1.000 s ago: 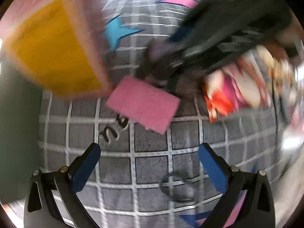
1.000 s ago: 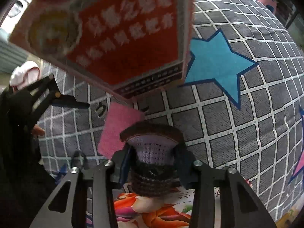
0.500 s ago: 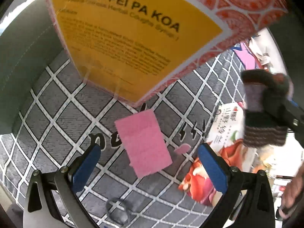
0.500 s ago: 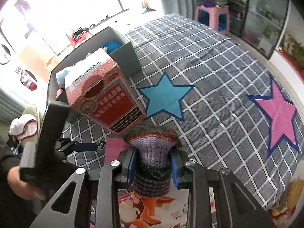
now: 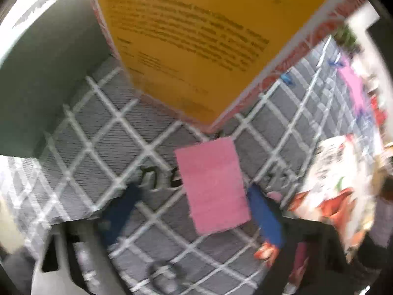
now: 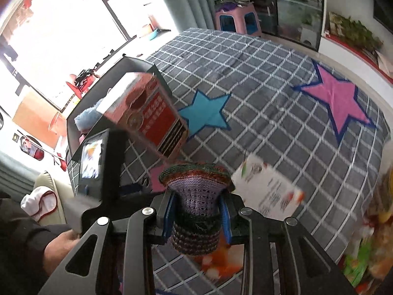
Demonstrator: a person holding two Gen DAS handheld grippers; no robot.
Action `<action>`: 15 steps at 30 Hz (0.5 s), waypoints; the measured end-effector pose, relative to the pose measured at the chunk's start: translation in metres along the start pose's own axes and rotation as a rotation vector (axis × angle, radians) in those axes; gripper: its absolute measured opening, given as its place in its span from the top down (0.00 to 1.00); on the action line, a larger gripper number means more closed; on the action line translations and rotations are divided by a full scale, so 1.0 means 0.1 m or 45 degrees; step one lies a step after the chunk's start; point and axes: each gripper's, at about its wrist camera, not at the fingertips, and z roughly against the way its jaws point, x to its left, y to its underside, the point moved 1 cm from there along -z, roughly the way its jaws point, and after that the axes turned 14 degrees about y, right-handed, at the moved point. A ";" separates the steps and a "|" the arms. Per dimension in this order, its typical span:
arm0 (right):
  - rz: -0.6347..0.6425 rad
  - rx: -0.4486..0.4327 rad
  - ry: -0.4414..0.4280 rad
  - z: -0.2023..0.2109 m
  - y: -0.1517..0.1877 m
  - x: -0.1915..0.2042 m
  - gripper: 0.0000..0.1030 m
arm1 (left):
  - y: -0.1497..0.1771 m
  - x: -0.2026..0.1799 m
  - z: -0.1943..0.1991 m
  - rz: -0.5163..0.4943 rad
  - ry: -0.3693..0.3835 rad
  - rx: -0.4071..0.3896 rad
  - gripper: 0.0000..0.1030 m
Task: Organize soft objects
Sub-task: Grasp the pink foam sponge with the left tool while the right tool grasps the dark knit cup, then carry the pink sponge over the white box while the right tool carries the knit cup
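left gripper spread; right gripper clamped

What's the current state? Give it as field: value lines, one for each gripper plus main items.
right gripper: jaws shut on knitted piece, held above the mat
left gripper: jaws open, pink sponge lies flat between them, view blurred
carton: standing on the checked mat, beside the dark bin
bin contents: light blue soft item visible
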 end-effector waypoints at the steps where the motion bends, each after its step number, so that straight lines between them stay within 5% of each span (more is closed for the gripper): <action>1: -0.013 0.000 0.005 0.03 0.03 -0.01 0.69 | -0.03 -0.04 0.02 -0.043 0.004 0.005 0.45; 2: -0.037 -0.003 0.012 0.07 0.07 -0.02 0.69 | -0.07 -0.09 0.03 -0.108 0.033 0.021 0.53; 7: -0.169 -0.006 0.013 0.23 0.23 -0.06 0.69 | -0.11 -0.17 0.08 -0.377 0.035 0.121 0.53; 15: -0.393 0.068 0.191 0.36 0.66 0.07 0.69 | 0.40 -0.44 0.61 -0.971 0.046 0.193 0.53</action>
